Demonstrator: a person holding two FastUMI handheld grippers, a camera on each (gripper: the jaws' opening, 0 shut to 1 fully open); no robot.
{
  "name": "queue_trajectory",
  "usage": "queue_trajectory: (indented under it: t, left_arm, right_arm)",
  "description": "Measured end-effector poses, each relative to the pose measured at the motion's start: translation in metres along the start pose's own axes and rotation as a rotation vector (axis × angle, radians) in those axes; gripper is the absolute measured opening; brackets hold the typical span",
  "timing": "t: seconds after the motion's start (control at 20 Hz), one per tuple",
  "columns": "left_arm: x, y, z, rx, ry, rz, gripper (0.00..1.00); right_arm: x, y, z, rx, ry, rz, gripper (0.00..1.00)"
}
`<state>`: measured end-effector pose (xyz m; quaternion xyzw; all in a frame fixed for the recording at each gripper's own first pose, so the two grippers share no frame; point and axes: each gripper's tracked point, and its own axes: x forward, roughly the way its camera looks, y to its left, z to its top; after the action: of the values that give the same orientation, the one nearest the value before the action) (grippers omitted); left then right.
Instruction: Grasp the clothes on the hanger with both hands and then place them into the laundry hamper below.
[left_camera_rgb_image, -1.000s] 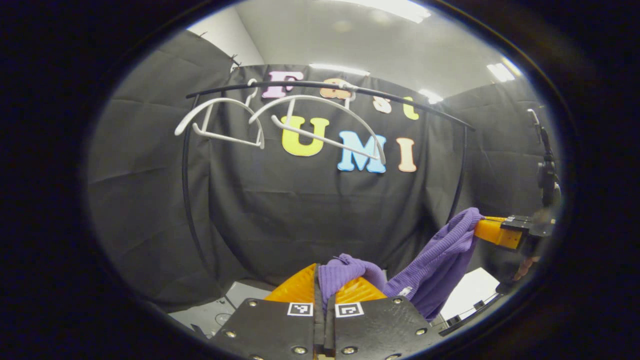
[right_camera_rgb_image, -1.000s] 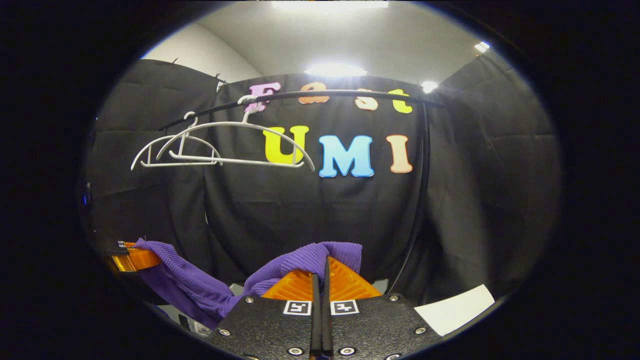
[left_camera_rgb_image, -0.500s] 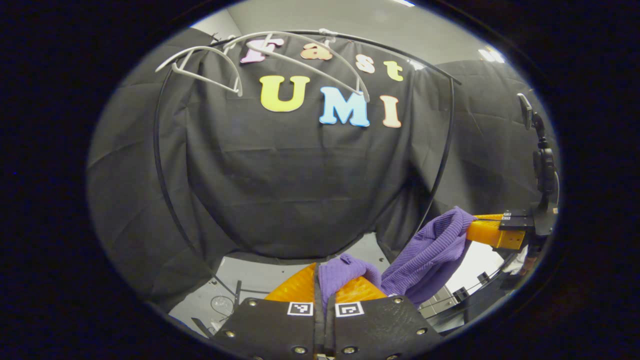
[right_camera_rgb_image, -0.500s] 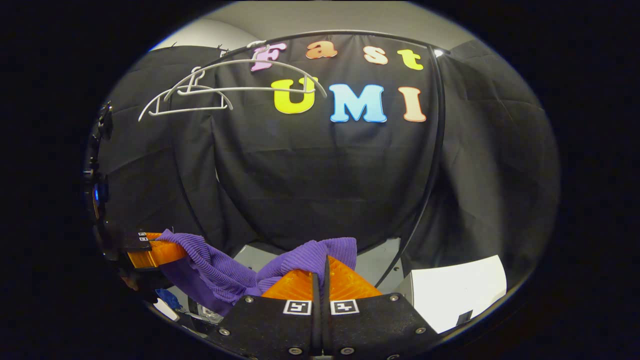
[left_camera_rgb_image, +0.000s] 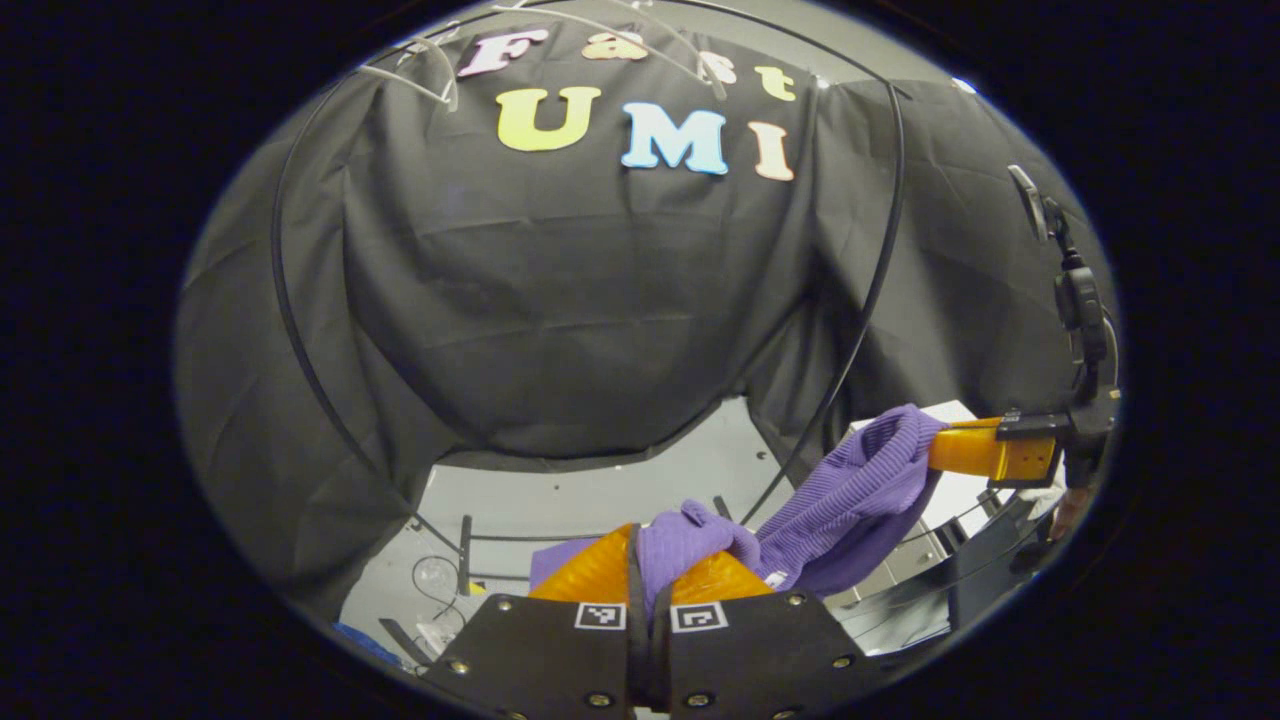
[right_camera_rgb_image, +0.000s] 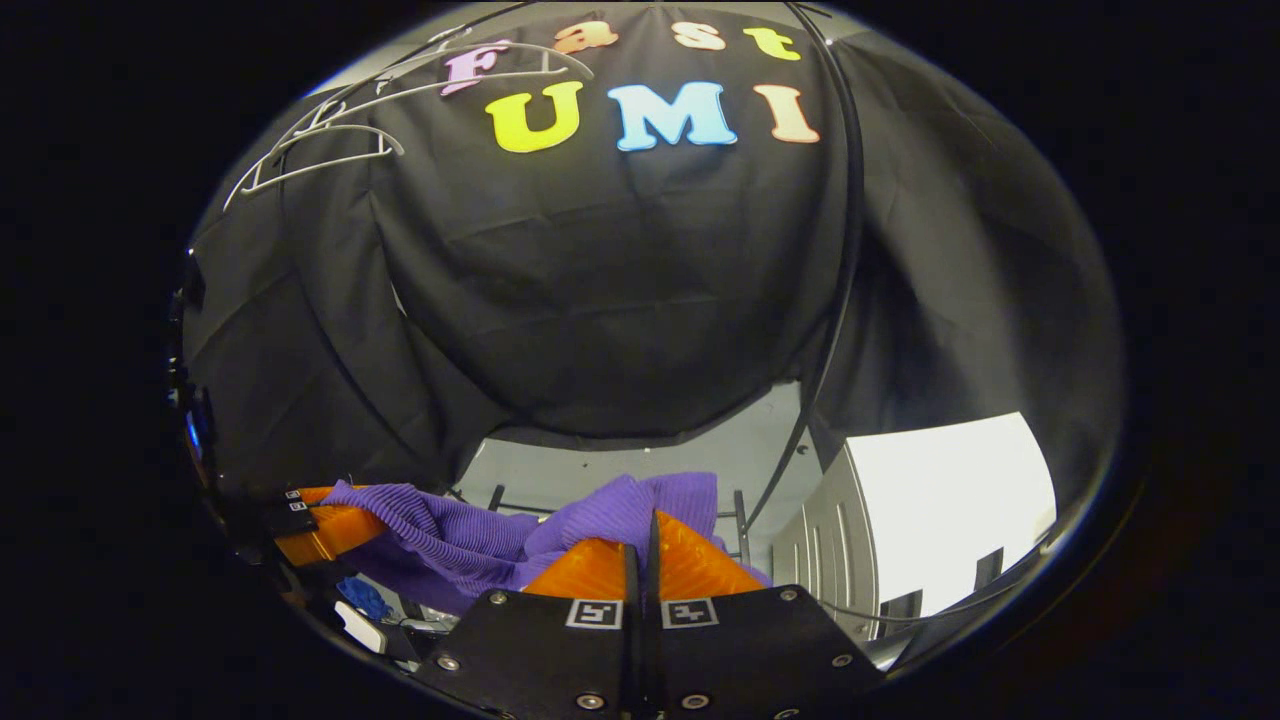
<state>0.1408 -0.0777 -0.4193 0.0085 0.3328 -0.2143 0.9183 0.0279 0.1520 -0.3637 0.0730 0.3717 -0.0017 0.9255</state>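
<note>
Over the last second both views have tipped downward: the 2 white hangers (right_camera_rgb_image: 330, 130) and the black rail (left_camera_rgb_image: 880, 250) slid from mid-frame to the top edge, and grey floor (left_camera_rgb_image: 600, 490) opened up below the cloth wall. Judgement: the garment is off the hanger and being lowered; the carry-down phase is under way, release not yet due.

Purple knit garment (left_camera_rgb_image: 850, 500) hangs slack between the 2 grippers, clear of the rail and well below the hangers.

Left gripper (left_camera_rgb_image: 648, 560): fingers clenched on a bunched fold of the purple knit, which bulges up out of the seam between them. In the left gripper view the right gripper (left_camera_rgb_image: 985, 450) sits farther off at right, its fingers closed on the other end of the cloth.

Right gripper (right_camera_rgb_image: 640, 560): fingers pressed together with the purple fabric pinched at the tips and draped over them toward the left gripper (right_camera_rgb_image: 325, 525).

Hamper: cannot identify it with certainty; a pale slatted object (right_camera_rgb_image: 830, 540) stands lower right in the right gripper view.
</note>
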Motion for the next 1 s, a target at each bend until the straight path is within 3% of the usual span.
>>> queue_trajectory:
  t: [0.35,1.0]
  left_arm:
    - [0.011,0.000,-0.034,-0.002,0.051,0.004,0.01]
    - [-0.004,0.009,-0.044,0.008,0.074,0.038,0.02]
  right_arm:
    - [0.001,-0.009,-0.031,0.025,0.072,-0.016,0.00]
    - [-0.012,-0.006,-0.042,0.043,0.109,-0.015,0.05]
